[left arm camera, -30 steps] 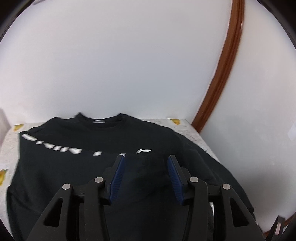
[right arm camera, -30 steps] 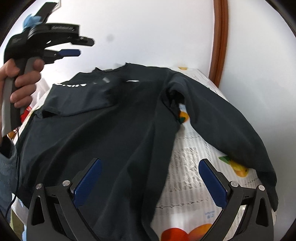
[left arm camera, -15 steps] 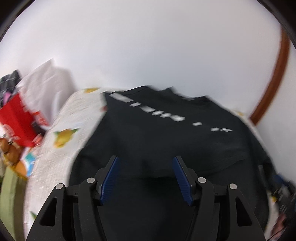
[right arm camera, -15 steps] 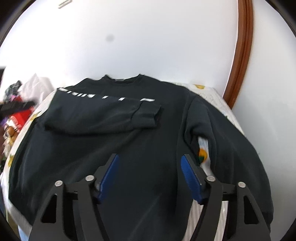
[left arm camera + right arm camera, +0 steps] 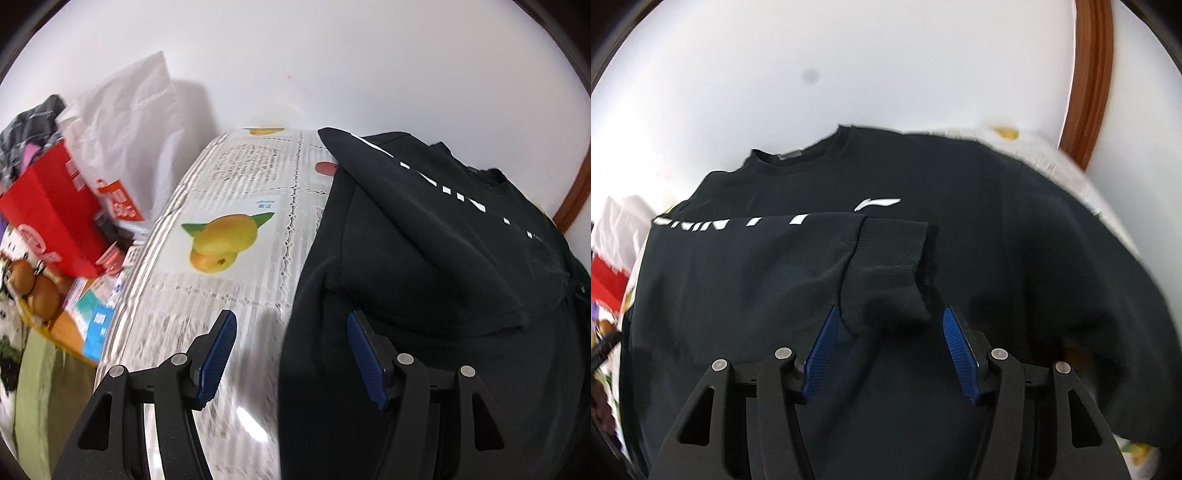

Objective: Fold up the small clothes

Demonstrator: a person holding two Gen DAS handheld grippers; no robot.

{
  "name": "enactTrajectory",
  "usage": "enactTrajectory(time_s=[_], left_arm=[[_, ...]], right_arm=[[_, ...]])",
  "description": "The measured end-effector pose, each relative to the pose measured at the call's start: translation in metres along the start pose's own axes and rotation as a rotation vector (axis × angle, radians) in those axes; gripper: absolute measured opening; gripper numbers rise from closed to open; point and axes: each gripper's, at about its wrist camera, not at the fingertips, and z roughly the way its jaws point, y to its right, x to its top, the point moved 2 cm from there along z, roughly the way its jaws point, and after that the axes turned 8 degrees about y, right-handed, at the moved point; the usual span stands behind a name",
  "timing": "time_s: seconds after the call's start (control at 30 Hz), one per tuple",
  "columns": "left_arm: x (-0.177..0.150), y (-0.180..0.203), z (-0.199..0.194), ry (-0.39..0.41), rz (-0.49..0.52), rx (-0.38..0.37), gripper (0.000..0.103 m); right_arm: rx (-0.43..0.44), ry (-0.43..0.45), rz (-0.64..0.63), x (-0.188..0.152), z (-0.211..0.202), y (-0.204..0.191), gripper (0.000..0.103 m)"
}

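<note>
fruit-print tablecloth (image 5: 236, 206) under black sweatshirt (image 5: 997, 229), sleeve (image 5: 775, 266) folded across; both hand-held grippers (image 5: 291, 354) (image 5: 890, 350) released.

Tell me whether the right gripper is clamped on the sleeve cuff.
No: the right gripper stands open, its blue pads either side of the ribbed cuff, not pinching it.

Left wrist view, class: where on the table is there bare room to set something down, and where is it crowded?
Bare patch: the fruit-print tablecloth left of the black sweatshirt, from the wall to the open left gripper. Crowded: the sweatshirt covers the right side, and beyond the table's left edge stand a red bag and a white plastic bag.
</note>
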Motion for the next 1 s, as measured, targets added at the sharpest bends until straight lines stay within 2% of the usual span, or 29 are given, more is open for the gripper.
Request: enactTrajectory(time_s=[0.2, 0.23, 0.27, 0.3, 0.33, 0.4, 0.47, 0.53, 0.63, 0.7, 0.77, 0.83, 1.0], left_arm=[[0.006, 0.005, 0.019, 0.032, 0.052, -0.04, 0.059], [0.007, 0.007, 0.02, 0.041, 0.053, -0.053, 0.055], [0.007, 0.01, 0.02, 0.051, 0.056, -0.063, 0.052], [0.007, 0.012, 0.021, 0.055, 0.06, -0.069, 0.041], [0.007, 0.014, 0.022, 0.057, 0.062, -0.074, 0.024], [0.005, 0.016, 0.023, 0.054, 0.063, -0.088, 0.011], [0.005, 0.016, 0.021, 0.062, 0.066, -0.075, 0.008], [0.006, 0.013, 0.02, 0.06, 0.051, -0.074, 0.006], [0.005, 0.003, 0.019, 0.051, 0.006, -0.081, 0.005], [0.004, -0.001, 0.02, 0.04, -0.014, -0.085, 0.005], [0.003, -0.003, 0.021, 0.029, -0.03, -0.089, 0.005], [0.003, -0.001, 0.02, 0.03, -0.025, -0.081, 0.005], [0.002, -0.002, 0.017, 0.016, -0.028, -0.084, 0.005]], right_arm=[[0.022, -0.039, 0.09, 0.009, 0.038, 0.002, 0.062], [0.021, -0.029, 0.092, 0.011, 0.043, 0.0, 0.062], [0.018, -0.018, 0.085, 0.013, 0.046, -0.001, 0.058], [0.013, -0.006, 0.068, 0.015, 0.049, -0.004, 0.053], [0.007, 0.004, 0.044, 0.017, 0.051, -0.008, 0.036], [-0.011, 0.047, -0.013, 0.022, 0.048, -0.012, 0.018], [0.021, 0.11, -0.027, 0.028, 0.031, -0.008, 0.013], [0.046, 0.172, 0.035, 0.034, 0.014, 0.006, 0.013], [-0.054, 0.214, 0.057, 0.036, -0.001, 0.027, 0.013], [-0.037, 0.187, 0.072, 0.032, -0.002, 0.038, 0.013], [-0.056, 0.161, 0.086, 0.026, 0.002, 0.044, 0.012], [-0.076, 0.174, 0.087, 0.021, 0.006, 0.048, 0.012], [-0.142, 0.128, 0.002, 0.011, 0.009, 0.038, 0.012]])
